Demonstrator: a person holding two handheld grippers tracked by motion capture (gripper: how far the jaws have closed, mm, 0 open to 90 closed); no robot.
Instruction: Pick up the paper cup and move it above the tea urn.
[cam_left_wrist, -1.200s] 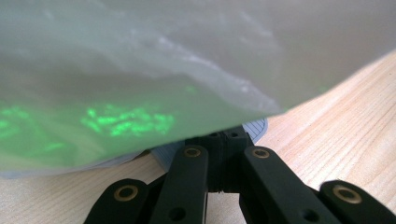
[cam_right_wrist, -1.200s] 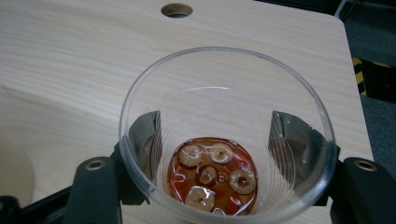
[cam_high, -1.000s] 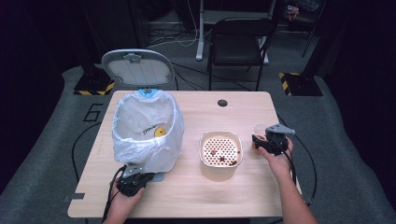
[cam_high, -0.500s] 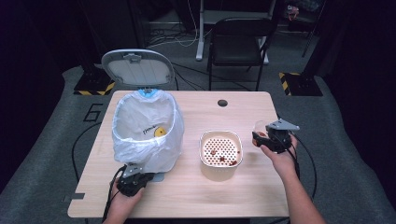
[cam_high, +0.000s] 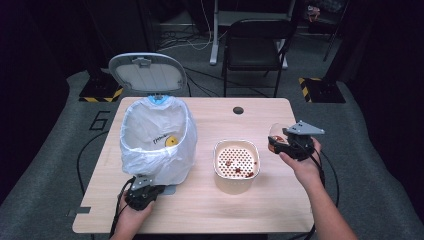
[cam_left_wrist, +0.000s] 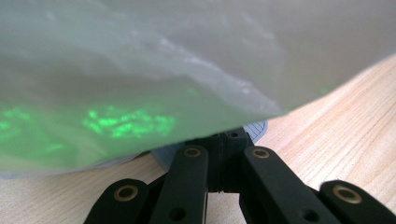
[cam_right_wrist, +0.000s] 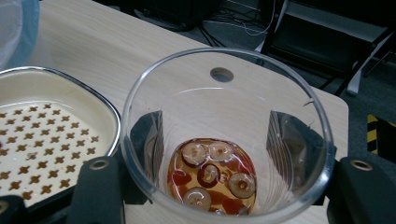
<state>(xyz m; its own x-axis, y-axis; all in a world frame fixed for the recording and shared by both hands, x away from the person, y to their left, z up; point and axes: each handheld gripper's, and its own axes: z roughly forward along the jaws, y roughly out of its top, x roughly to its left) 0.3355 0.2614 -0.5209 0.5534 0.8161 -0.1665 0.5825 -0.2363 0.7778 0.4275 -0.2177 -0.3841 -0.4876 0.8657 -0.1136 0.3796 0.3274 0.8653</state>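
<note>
A clear glass cup (cam_right_wrist: 224, 84) holds amber liquid and red fruit slices (cam_right_wrist: 212, 175) at its bottom. My right gripper (cam_right_wrist: 219, 140) is shut on the glass, one pad on each side. In the high view that gripper (cam_high: 280, 144) holds the glass (cam_high: 276, 131) above the table's right side, just right of a cream strainer bowl (cam_high: 220, 150) with a few red bits in it. My left gripper (cam_high: 145, 192) lies low at the foot of a pedal bin lined with a white bag (cam_high: 157, 140). Its jaws (cam_left_wrist: 226, 142) are shut, tips at the blue-grey pedal (cam_left_wrist: 256, 129) under the bag (cam_left_wrist: 140, 70).
The bin's grey lid (cam_high: 147, 72) stands open behind the bag. The wooden table (cam_high: 210, 210) has a round cable hole (cam_high: 238, 110) near its far edge. A black chair (cam_high: 255, 40) stands beyond the table. The strainer's rim (cam_right_wrist: 107, 107) is close to the left of the glass.
My right gripper has risen a little with the glass in it, staying beside the strainer bowl. The left gripper has stayed at the bin's foot.
</note>
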